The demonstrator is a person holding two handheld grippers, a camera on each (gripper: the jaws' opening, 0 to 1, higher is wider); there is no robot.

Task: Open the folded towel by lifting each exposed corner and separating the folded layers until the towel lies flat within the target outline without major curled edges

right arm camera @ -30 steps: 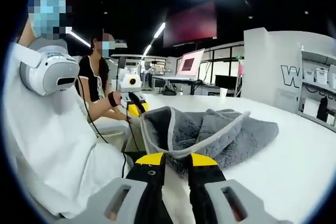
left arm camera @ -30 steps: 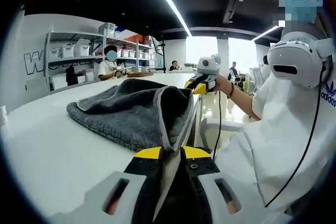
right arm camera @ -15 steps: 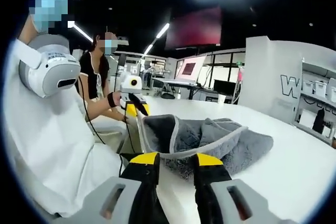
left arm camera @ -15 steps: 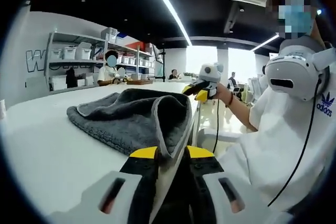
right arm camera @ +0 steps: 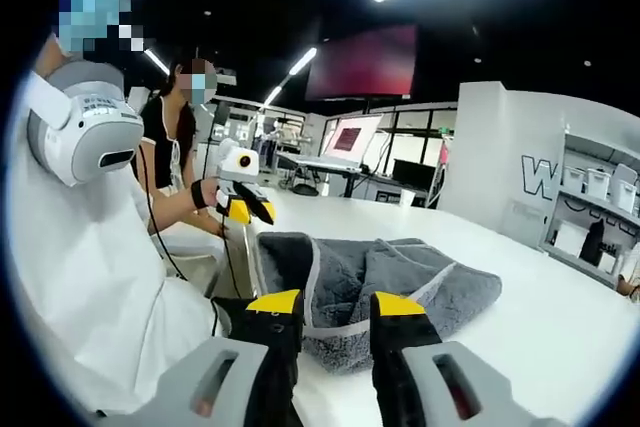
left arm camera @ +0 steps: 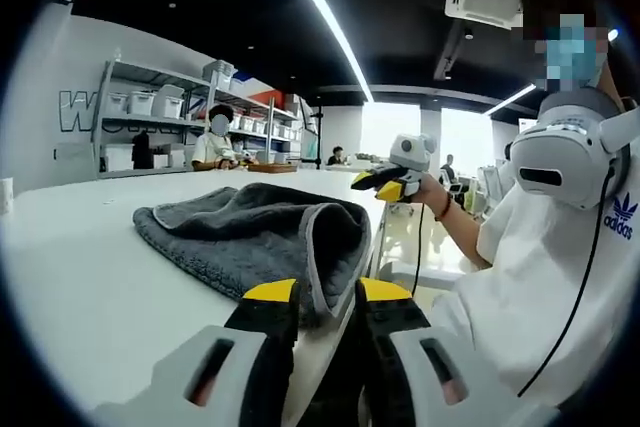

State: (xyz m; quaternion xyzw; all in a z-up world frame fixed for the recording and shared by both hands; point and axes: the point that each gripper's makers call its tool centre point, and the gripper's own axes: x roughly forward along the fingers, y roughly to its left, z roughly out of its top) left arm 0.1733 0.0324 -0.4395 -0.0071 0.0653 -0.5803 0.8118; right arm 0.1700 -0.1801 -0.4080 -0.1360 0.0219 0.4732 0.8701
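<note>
- Gripping is the step in hand, as I judge it: the left gripper [left arm camera: 325, 297] has its yellow-tipped jaws closed on the near hem of the towel [left arm camera: 255, 237], pinching the pale edging between them.
- The right gripper [right arm camera: 335, 309] holds the same edge further along; the towel's [right arm camera: 385, 287] border runs across between its jaws, which look pressed onto it, though the contact itself is partly hidden.
- Each gripper shows small in the other's view, out past the towel's end: the right one [left arm camera: 390, 185] and the left one [right arm camera: 250, 207], both held by the person in white seated at the table edge.
- The towel lies bunched and folded on the white table [left arm camera: 90, 287], near the edge closest to the person; no target outline can be made out.
- Next move, to my mind: lift the held edge and draw it out and away so the top layer peels off the layer beneath, keeping both pinches level so the hem does not curl.
- Count: one towel, two grippers, one table.
- Far off: shelves [left arm camera: 140, 102] with white bins, and three or so people beyond the table.
</note>
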